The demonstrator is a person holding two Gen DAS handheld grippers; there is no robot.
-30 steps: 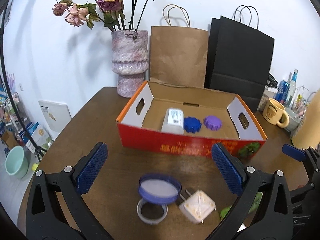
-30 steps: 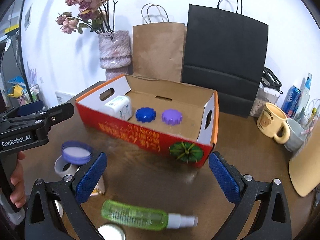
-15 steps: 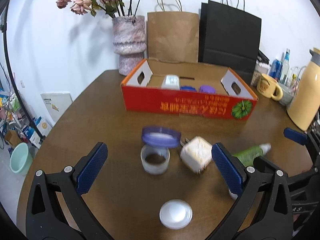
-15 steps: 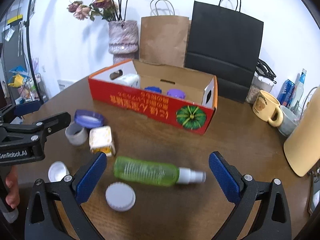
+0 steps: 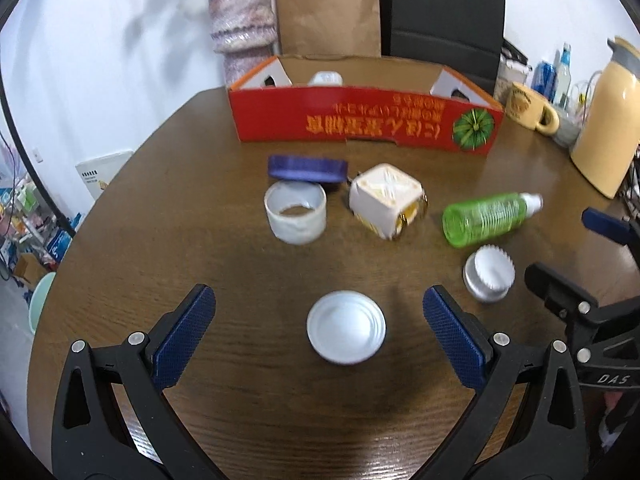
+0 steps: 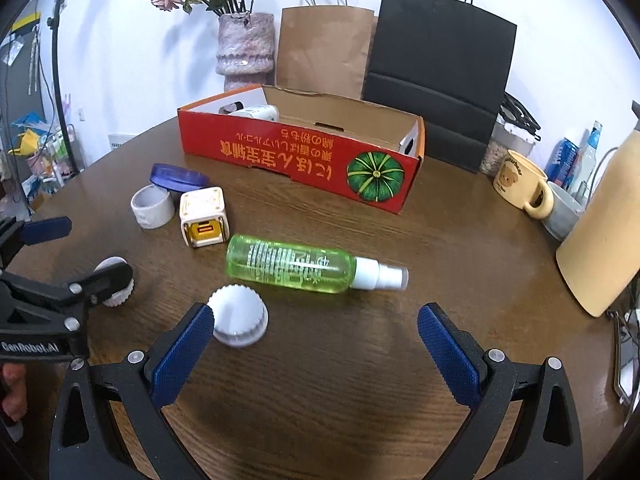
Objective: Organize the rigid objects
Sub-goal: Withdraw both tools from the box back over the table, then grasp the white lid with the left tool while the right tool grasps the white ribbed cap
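Both grippers (image 5: 319,332) (image 6: 314,344) wide open, empty.

The round wooden table (image 5: 168,208) is carrying a white lid (image 5: 346,333) betw. the left tongs, a ridged cap (image 6: 239,314) by the right tongs' left pad, a green spray bottle (image 6: 292,267) lying ahead, and a red box (image 6: 300,156) standing further back.

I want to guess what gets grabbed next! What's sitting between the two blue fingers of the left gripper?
A round white lid lies flat on the brown table, right between the open left gripper fingers, not touching either. The left wrist view shows it.
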